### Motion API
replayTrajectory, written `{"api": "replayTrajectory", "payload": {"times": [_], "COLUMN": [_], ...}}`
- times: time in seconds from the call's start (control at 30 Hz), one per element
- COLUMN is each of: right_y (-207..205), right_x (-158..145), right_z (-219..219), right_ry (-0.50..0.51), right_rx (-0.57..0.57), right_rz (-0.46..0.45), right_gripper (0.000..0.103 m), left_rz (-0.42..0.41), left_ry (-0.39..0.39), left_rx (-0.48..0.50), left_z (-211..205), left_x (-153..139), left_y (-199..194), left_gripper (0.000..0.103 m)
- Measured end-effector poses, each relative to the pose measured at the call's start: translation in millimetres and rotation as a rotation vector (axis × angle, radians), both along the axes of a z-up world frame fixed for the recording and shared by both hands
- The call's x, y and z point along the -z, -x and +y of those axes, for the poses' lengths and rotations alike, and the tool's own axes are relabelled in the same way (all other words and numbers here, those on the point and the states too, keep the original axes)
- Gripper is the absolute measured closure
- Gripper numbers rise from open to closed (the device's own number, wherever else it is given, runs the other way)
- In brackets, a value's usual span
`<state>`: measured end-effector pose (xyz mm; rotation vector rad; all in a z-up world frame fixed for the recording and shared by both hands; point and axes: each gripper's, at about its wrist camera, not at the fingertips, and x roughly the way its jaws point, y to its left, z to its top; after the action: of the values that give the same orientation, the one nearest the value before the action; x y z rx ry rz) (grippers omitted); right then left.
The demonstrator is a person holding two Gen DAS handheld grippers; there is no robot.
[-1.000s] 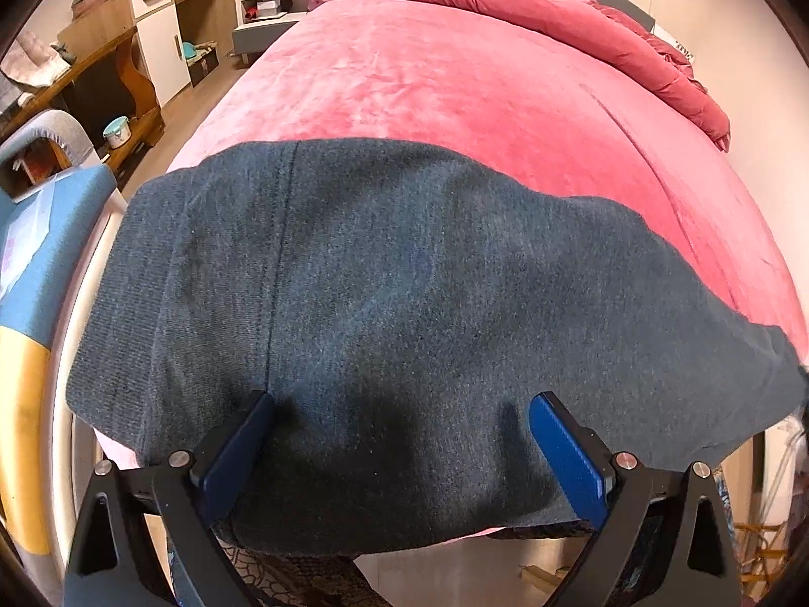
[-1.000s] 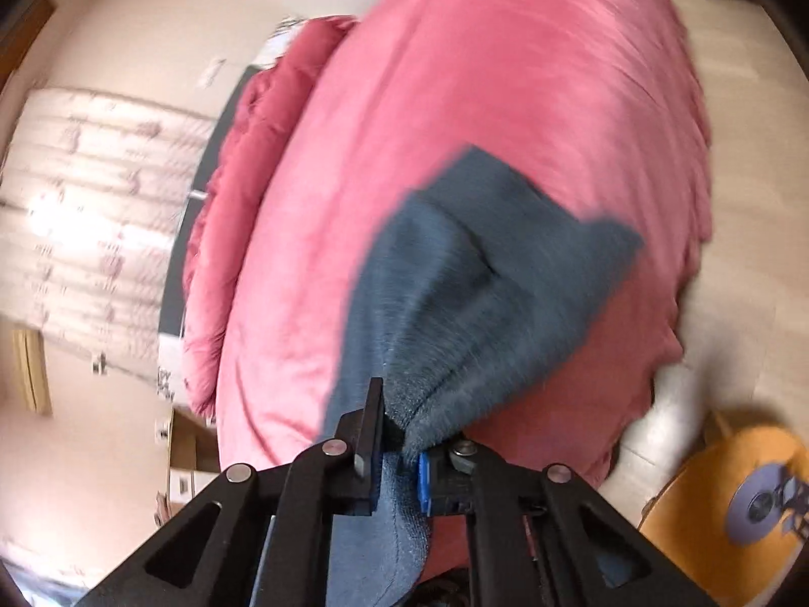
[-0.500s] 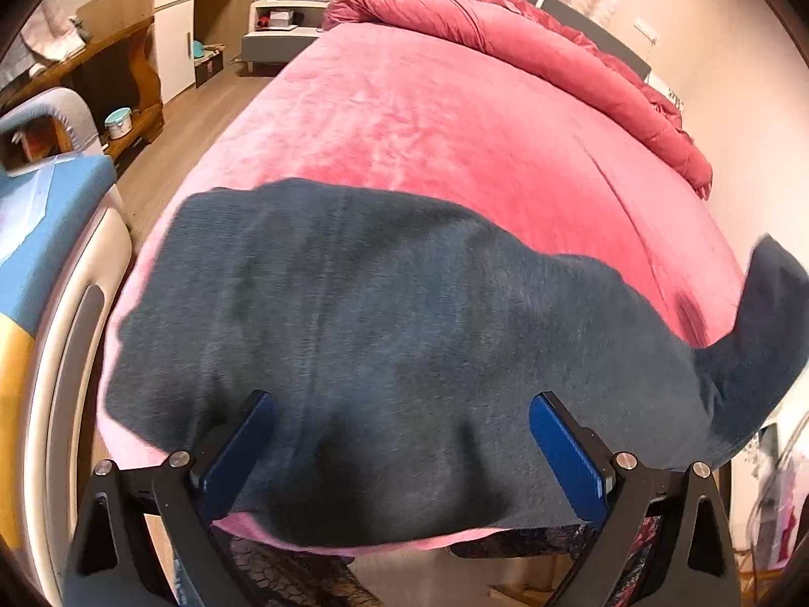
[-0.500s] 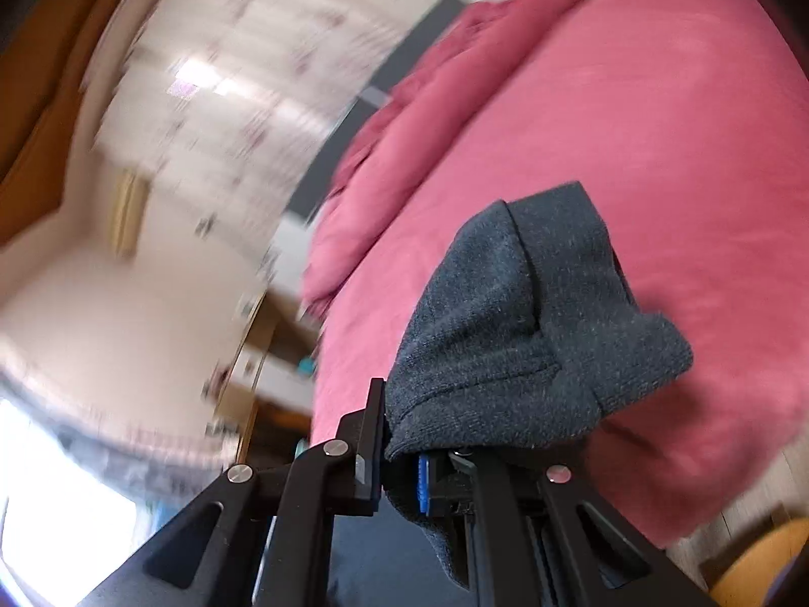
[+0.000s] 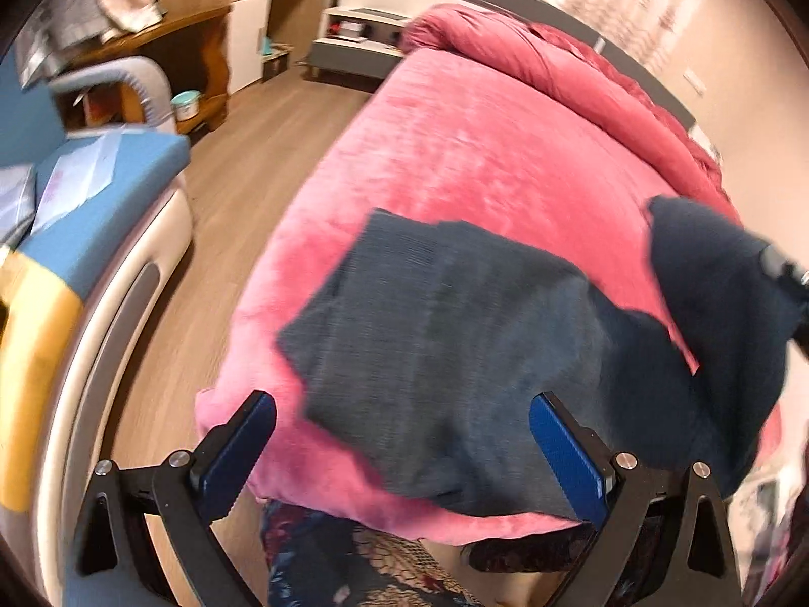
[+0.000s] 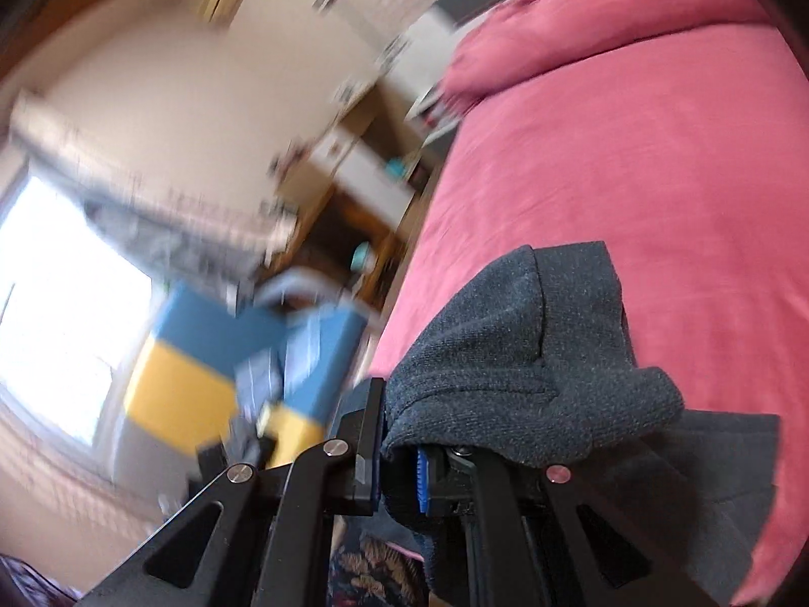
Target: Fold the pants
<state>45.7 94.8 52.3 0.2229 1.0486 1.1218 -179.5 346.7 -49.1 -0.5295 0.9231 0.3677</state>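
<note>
Dark grey knit pants [image 5: 455, 344] lie on the near end of a pink bed [image 5: 480, 152]. My left gripper [image 5: 404, 450] is open and empty, its blue pads just above the pants' near edge. My right gripper [image 6: 399, 460] is shut on one end of the pants [image 6: 521, 369], which bunches over its fingers. In the left wrist view that lifted end [image 5: 718, 293] hangs at the right, above the flat part, with the right gripper at the frame's edge.
A rolled pink duvet [image 5: 556, 60] lies along the far side of the bed. A blue and yellow sofa [image 5: 65, 232] stands to the left across a strip of wood floor [image 5: 242, 162]. Wooden desk and cabinets [image 5: 212, 25] line the far wall.
My right gripper has lifted its end of the pants and swung it leftward over the flat part. My left gripper has pulled back and turned right; more floor and sofa show.
</note>
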Motion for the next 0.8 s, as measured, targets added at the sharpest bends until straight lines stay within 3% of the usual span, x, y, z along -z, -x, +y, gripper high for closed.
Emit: {"api": "replayTrajectory", "payload": {"times": [0.17,0.27,0.3,0.33,0.4,0.53,0.67,0.8], "right_y": [58,93,97,97,88,71,46,10], "right_x": [26,63,75,84,94,91,86,121], "right_z": [101,139,142,141,129,86,41,19], "right_ry": [0.167,0.244,0.252,0.250,0.205,0.077,-0.025,-0.046], "right_rx": [-0.230,-0.397,-0.412,-0.405,-0.373,-0.305,-0.199,-0.024], "right_rz": [-0.131,-0.112,-0.072,-0.032,0.055,0.215,0.330,0.507], "right_gripper": [0.094,0.080,0.065,0.059,0.057,0.049,0.045,0.041], "left_rz": [-0.015,-0.031,-0.036,-0.036,-0.047,-0.097,-0.066,-0.020], "left_ry": [0.031,0.046,0.048,0.041,0.028,0.025,-0.079,-0.143], "left_rx": [-0.072,-0.084,-0.074,-0.059,-0.018,0.129,0.278,0.317], "left_z": [27,35,35,35,31,2,-33,-53], "left_x": [-2,-5,-6,-7,-12,-28,-31,-26], "left_y": [17,22,21,21,19,7,-5,-11], "left_gripper": [0.002,0.002,0.002,0.002,0.002,0.002,0.001,0.001]}}
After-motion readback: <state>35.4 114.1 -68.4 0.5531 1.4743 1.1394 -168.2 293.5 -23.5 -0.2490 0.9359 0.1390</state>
